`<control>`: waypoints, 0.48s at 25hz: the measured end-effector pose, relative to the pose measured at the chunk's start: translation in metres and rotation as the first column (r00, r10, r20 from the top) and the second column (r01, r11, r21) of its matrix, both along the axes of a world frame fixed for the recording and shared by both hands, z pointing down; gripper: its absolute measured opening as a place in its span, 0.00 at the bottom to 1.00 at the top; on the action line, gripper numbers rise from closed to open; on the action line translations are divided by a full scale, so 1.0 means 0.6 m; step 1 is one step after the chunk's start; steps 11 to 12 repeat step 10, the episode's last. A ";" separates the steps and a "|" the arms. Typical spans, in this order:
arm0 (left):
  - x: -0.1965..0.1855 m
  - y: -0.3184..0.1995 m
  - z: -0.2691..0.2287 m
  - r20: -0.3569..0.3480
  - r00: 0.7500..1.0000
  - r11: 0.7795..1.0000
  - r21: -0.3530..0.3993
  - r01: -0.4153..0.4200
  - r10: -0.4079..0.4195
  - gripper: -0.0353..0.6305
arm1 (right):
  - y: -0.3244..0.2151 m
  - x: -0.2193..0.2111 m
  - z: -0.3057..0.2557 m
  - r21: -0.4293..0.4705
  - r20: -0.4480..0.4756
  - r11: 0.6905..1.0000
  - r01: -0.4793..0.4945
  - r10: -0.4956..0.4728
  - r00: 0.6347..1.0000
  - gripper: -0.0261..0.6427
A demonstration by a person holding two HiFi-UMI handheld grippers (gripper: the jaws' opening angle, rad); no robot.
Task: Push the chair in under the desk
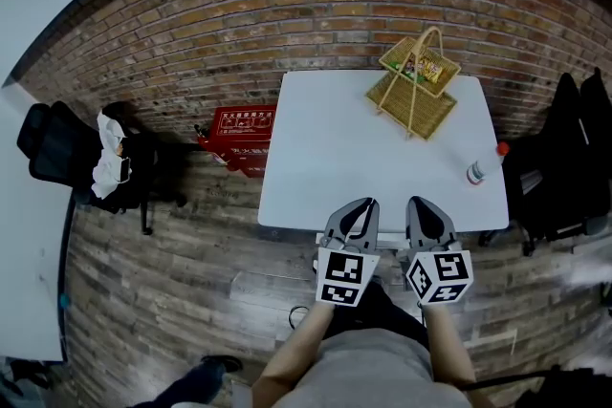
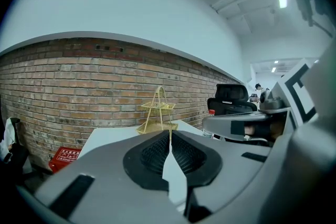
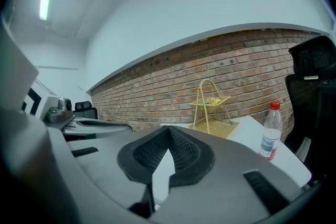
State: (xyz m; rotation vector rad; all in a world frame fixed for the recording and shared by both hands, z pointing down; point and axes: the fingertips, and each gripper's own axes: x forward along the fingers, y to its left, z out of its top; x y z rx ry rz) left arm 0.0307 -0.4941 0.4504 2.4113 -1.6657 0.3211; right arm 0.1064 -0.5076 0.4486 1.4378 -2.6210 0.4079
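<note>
The brick wall (image 1: 287,14) backs a white worktop (image 1: 335,148). The chair (image 1: 385,298) is, I think, the dark shape at the worktop's near edge, mostly hidden under the person's two tools, so I can't tell how far in it sits. A yellow wire basket (image 1: 416,81) stands at the far right corner. The left hand-held gripper (image 1: 361,205) and right hand-held gripper (image 1: 423,204) lie side by side over the near edge, both with jaws pressed together on nothing. A bottle (image 1: 481,167) stands close to the right edge. Closed jaws can only shove, so they might slip off the chair, and a hard bump against the worktop could topple that bottle.
</note>
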 end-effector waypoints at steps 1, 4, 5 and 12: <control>0.000 0.000 0.001 -0.001 1.000 1.000 -0.001 0.000 0.000 0.09 | 0.000 0.000 0.000 0.000 0.000 1.000 0.001 -0.001 1.000 0.06; -0.002 -0.002 0.002 0.003 1.000 1.000 0.000 0.003 -0.003 0.09 | -0.001 -0.004 0.001 0.000 -0.003 1.000 0.004 -0.004 1.000 0.06; -0.002 -0.002 0.001 0.005 1.000 1.000 0.001 0.003 -0.003 0.09 | -0.001 -0.005 0.001 0.001 -0.003 1.000 0.004 -0.004 1.000 0.06; -0.007 -0.004 0.002 0.014 1.000 1.000 0.002 0.006 -0.006 0.09 | -0.002 -0.014 -0.001 0.005 -0.004 1.000 0.013 -0.013 1.000 0.06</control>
